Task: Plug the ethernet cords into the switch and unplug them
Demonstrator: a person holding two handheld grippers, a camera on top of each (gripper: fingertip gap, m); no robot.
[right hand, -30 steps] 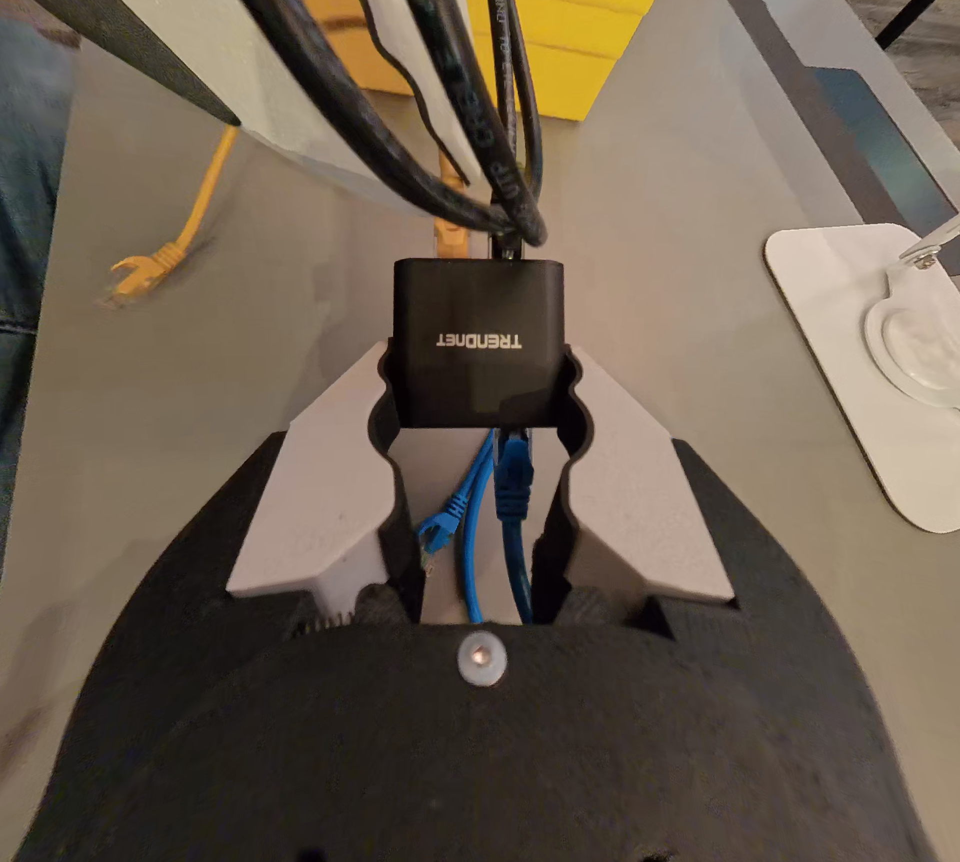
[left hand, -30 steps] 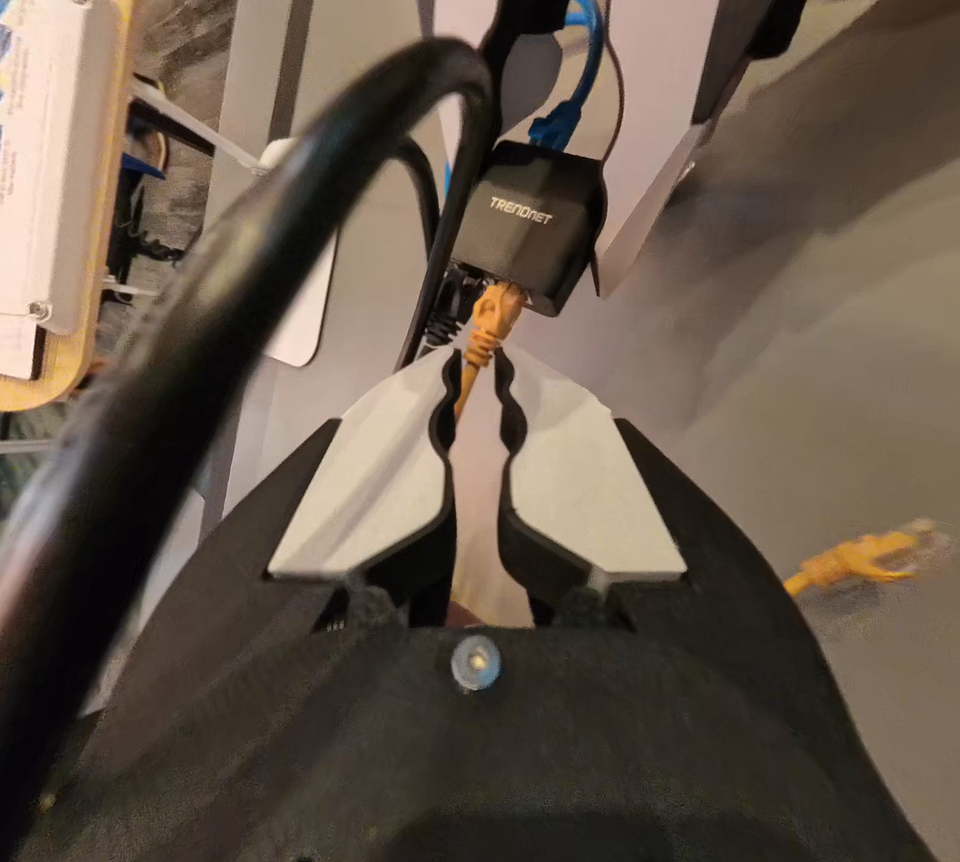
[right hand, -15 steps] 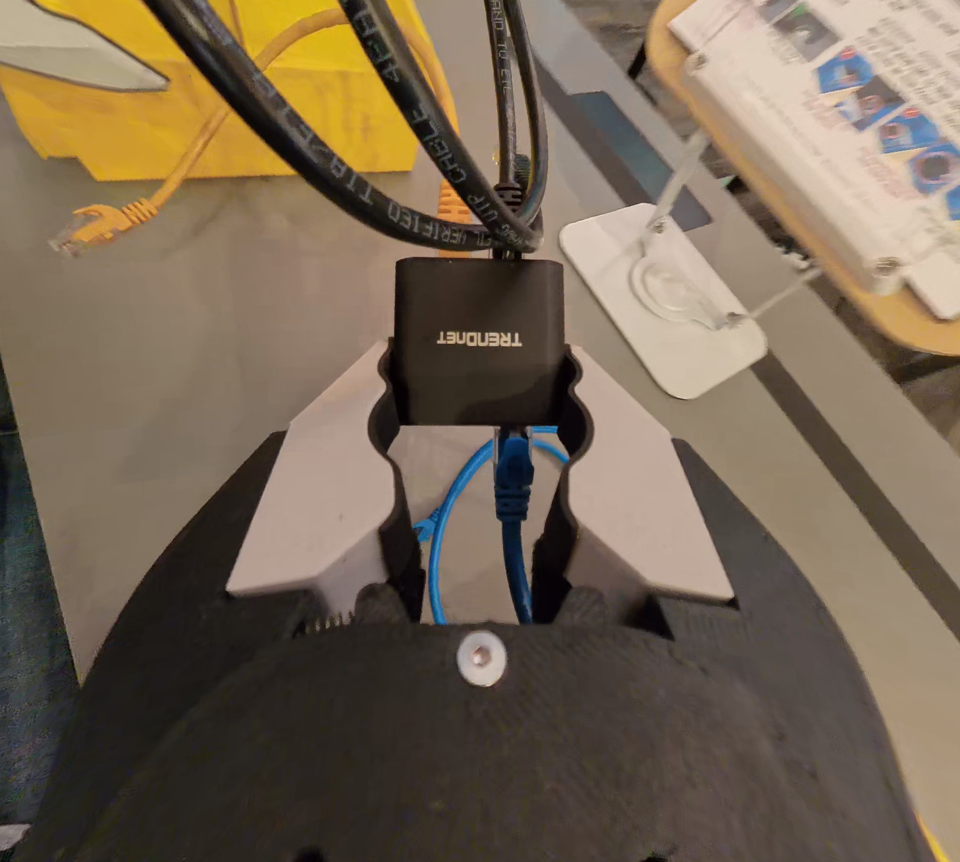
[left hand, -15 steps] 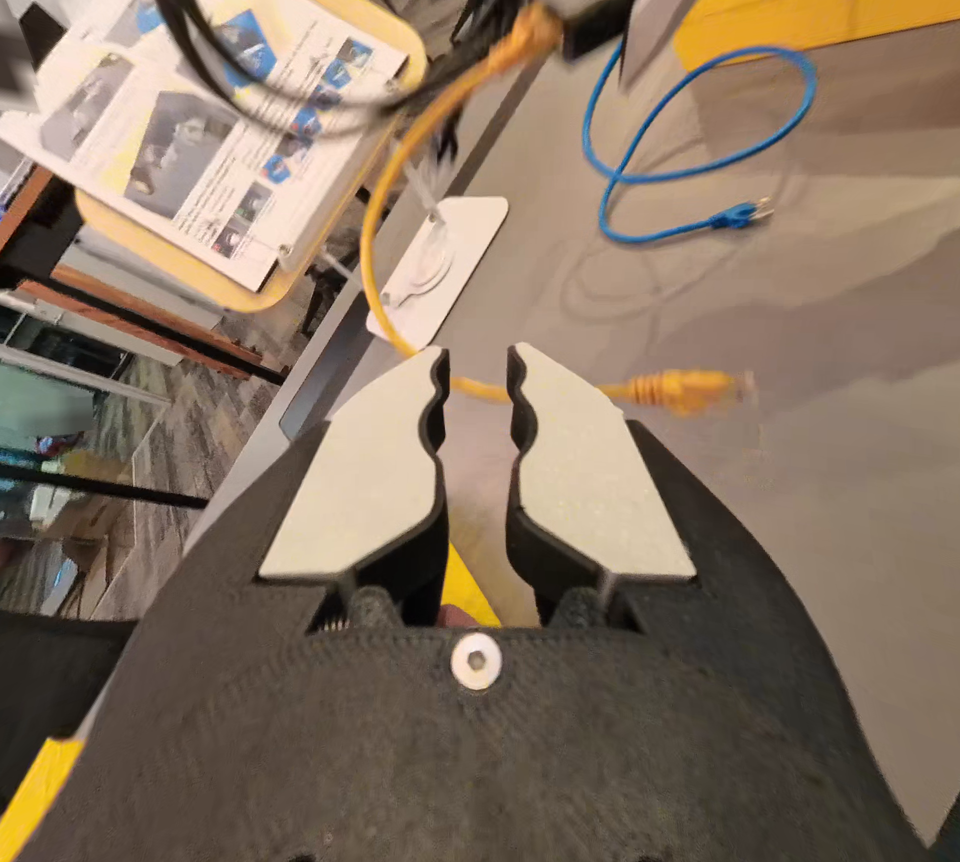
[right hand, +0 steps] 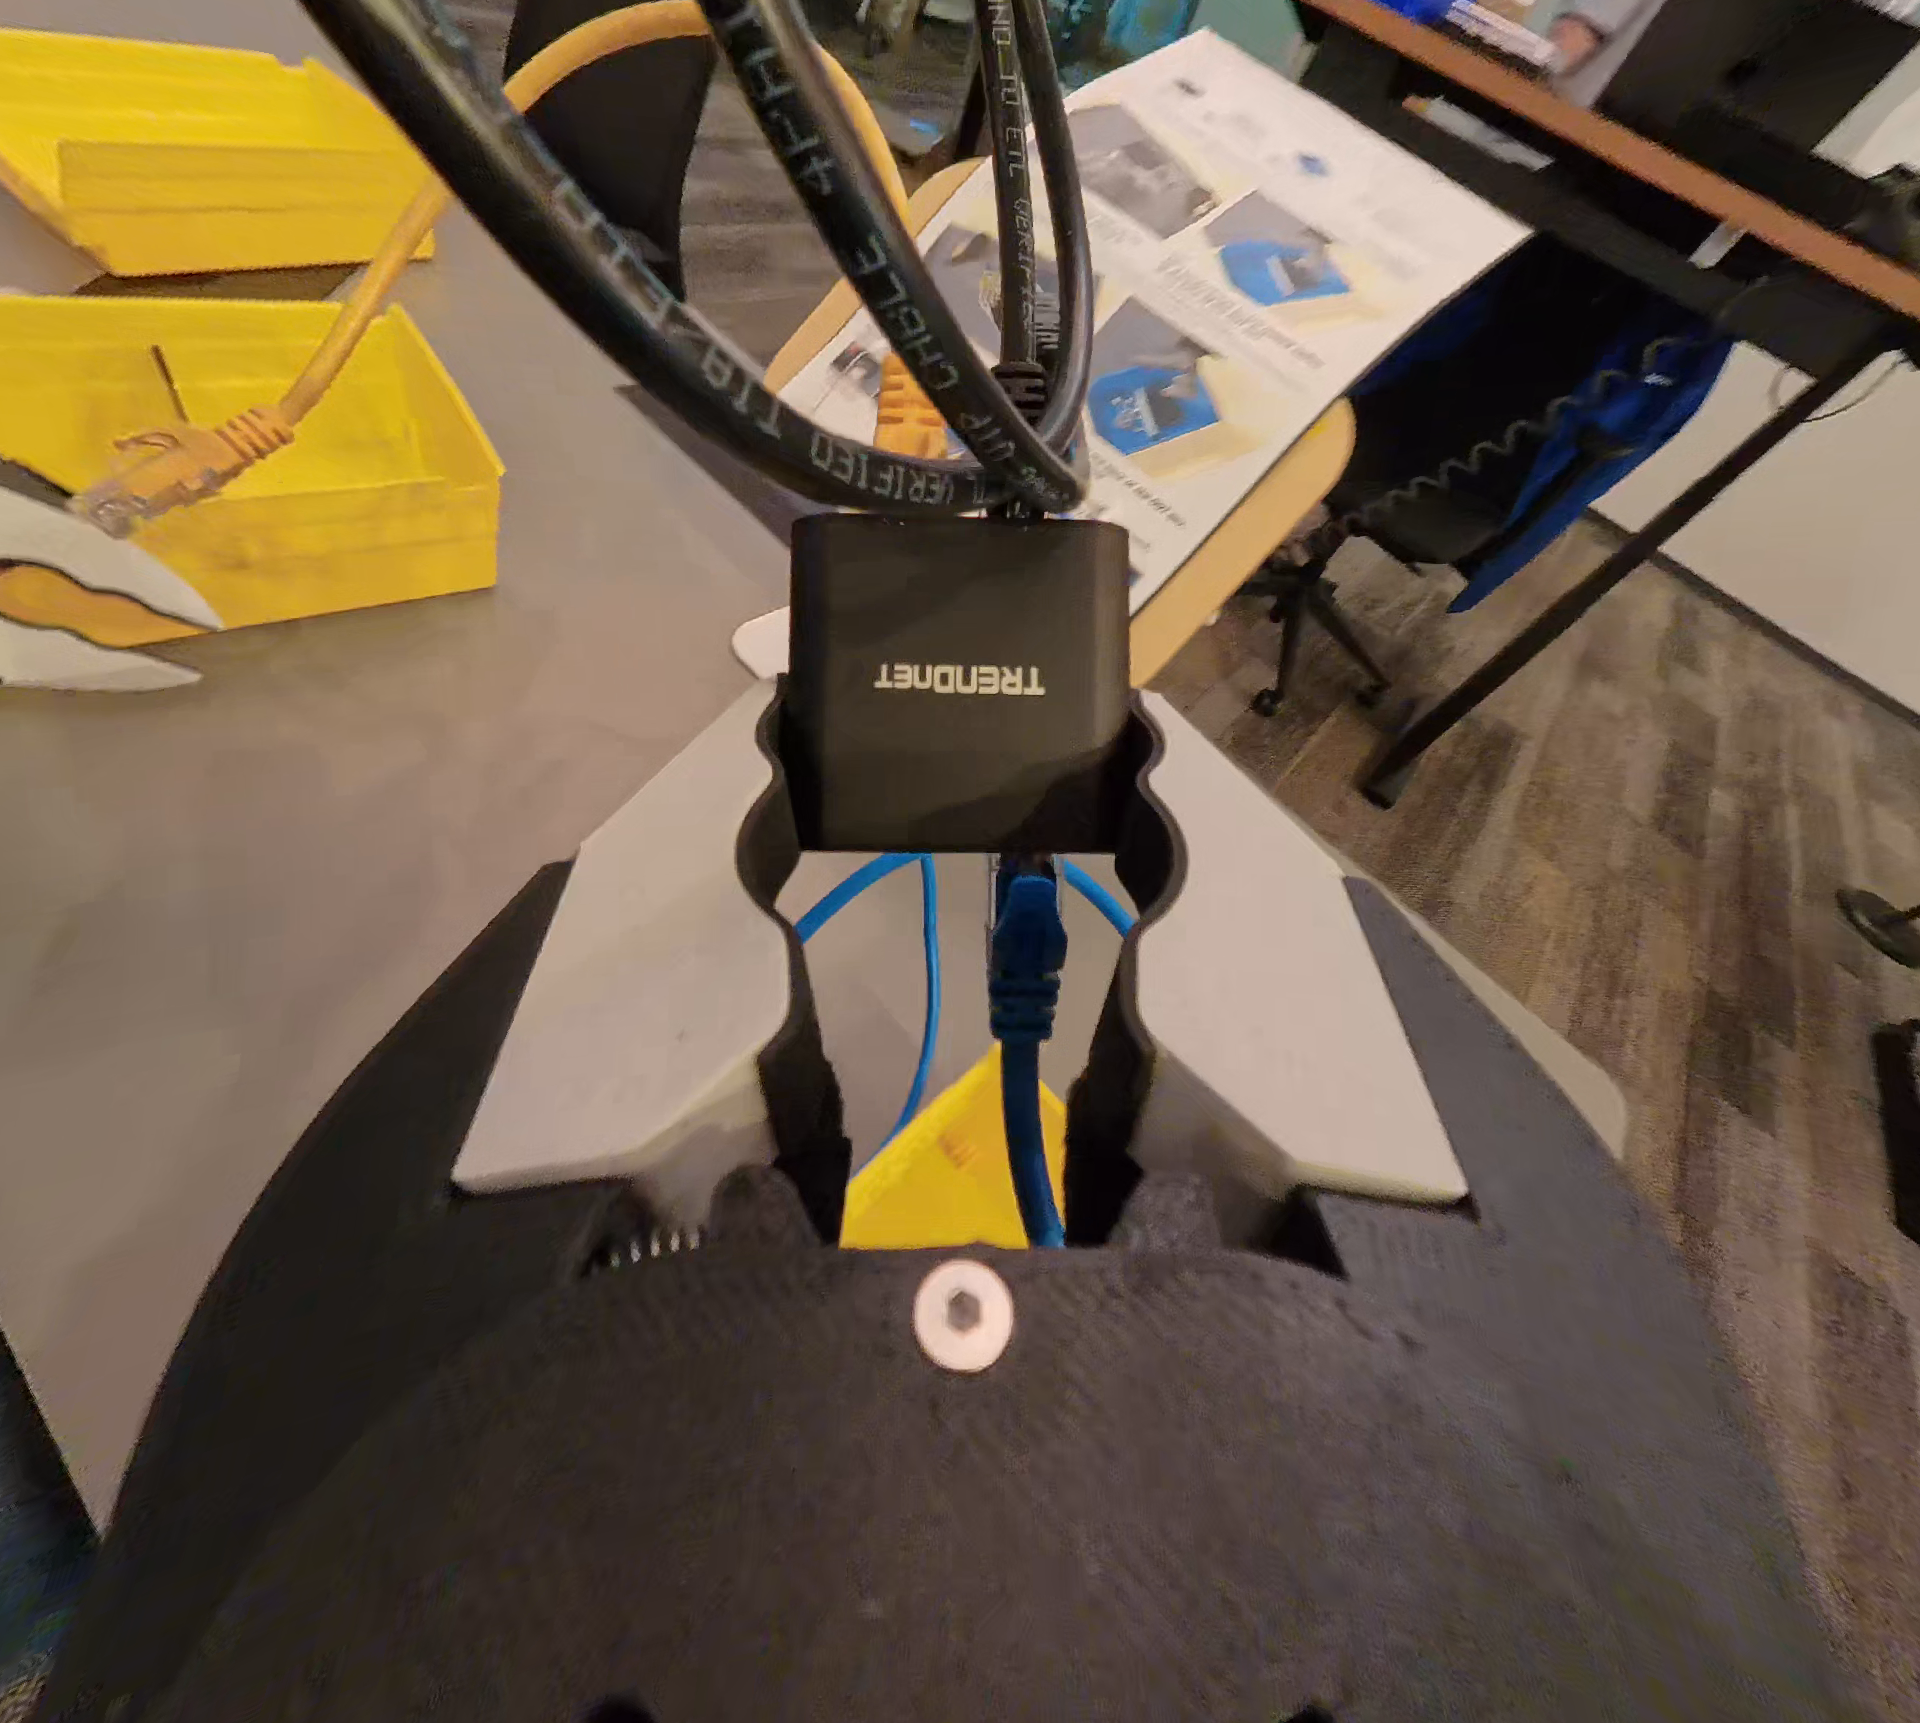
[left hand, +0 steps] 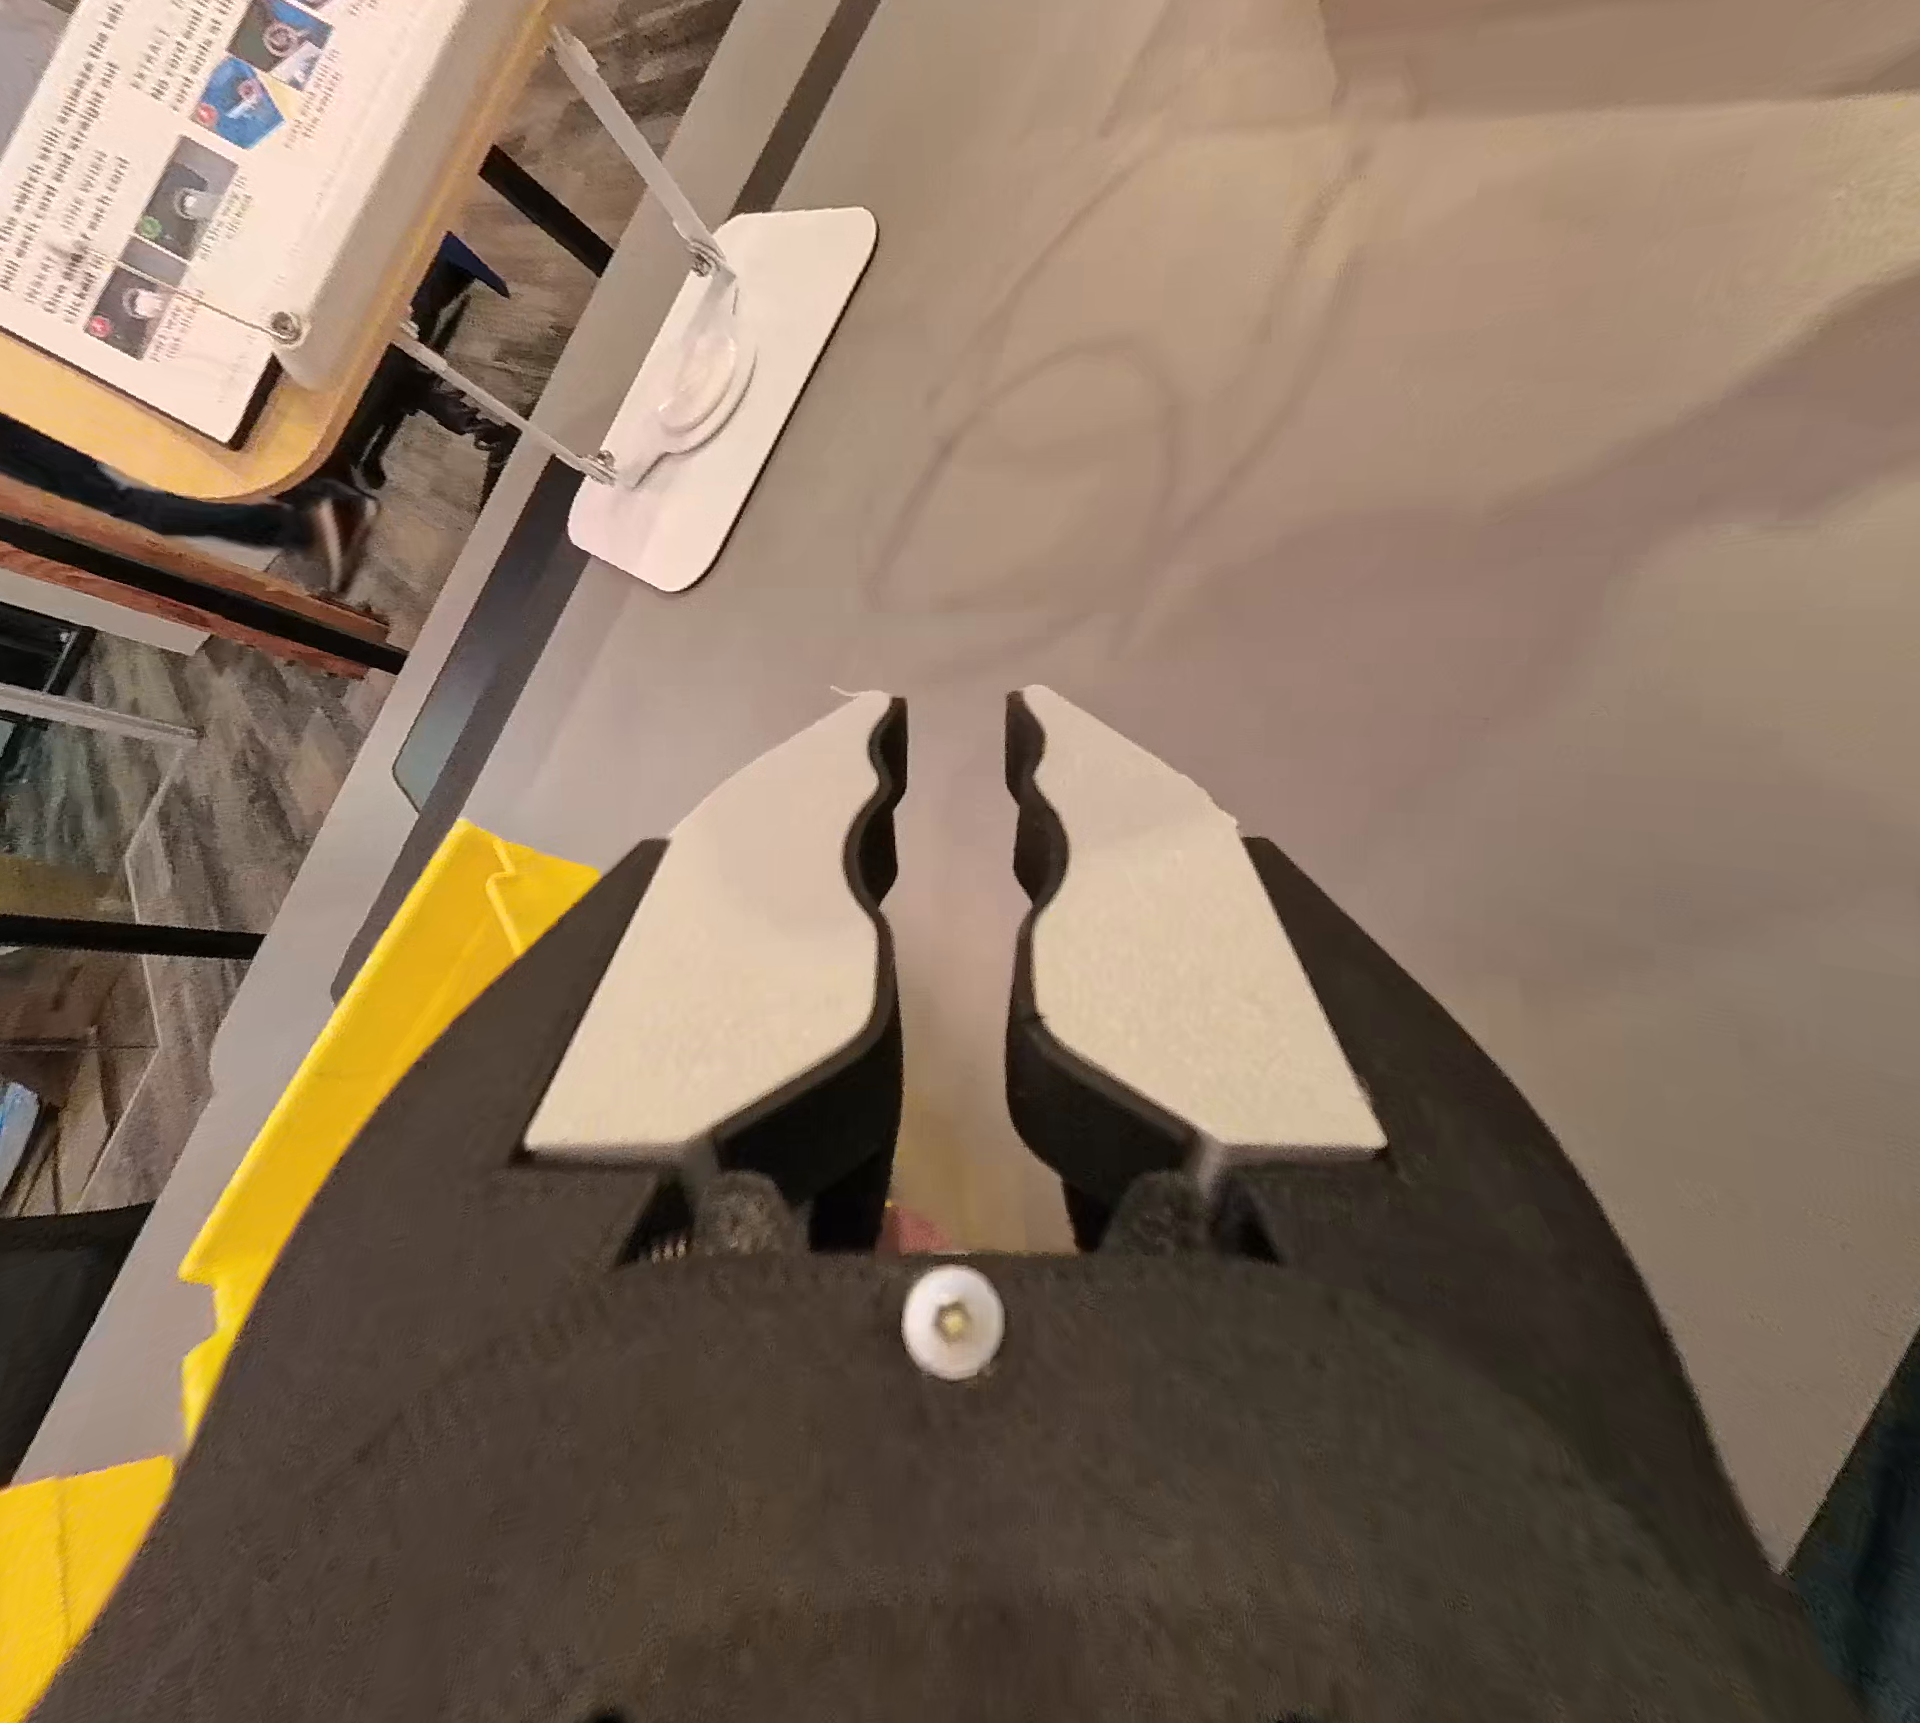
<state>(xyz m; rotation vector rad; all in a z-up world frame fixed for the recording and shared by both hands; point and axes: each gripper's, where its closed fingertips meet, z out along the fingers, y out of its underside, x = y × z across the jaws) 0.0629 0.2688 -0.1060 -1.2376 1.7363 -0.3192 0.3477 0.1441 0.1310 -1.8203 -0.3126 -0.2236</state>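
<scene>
My right gripper (right hand: 956, 800) is clamped on the switch (right hand: 958, 686), both fingers pressed against its sides, the black box sitting square between my tips. Behind the switch, toward my palm, a blue cord (right hand: 1023, 967) is plugged into its near face and runs back between my fingers; a thinner loop of the same blue shows just left of it. On the far face, an orange cord (right hand: 904, 416) is plugged in, arching up and away to the left. Its other end (right hand: 177, 463) dangles free off to my left, over a yellow bin (right hand: 312, 468). Black cables (right hand: 644, 302) rise from the far side of the switch and sweep up across my view. A second yellow bin (right hand: 197, 177) sits farther out on the left. Ahead and right, past the switch, a printed sheet (right hand: 1195, 271) on a board leans beyond the table edge.

My left gripper (left hand: 954, 717) holds nothing: fingers a narrow gap apart, only bare grey table (left hand: 1351, 530) between and ahead of them. In the right view its finger (right hand: 94, 582) pokes in at the left edge, right under the loose orange plug. Ahead-left of my left tips, a white stand base (left hand: 727, 395) rests near the table edge. A yellow bin corner (left hand: 364, 1050) sits low on my left.
</scene>
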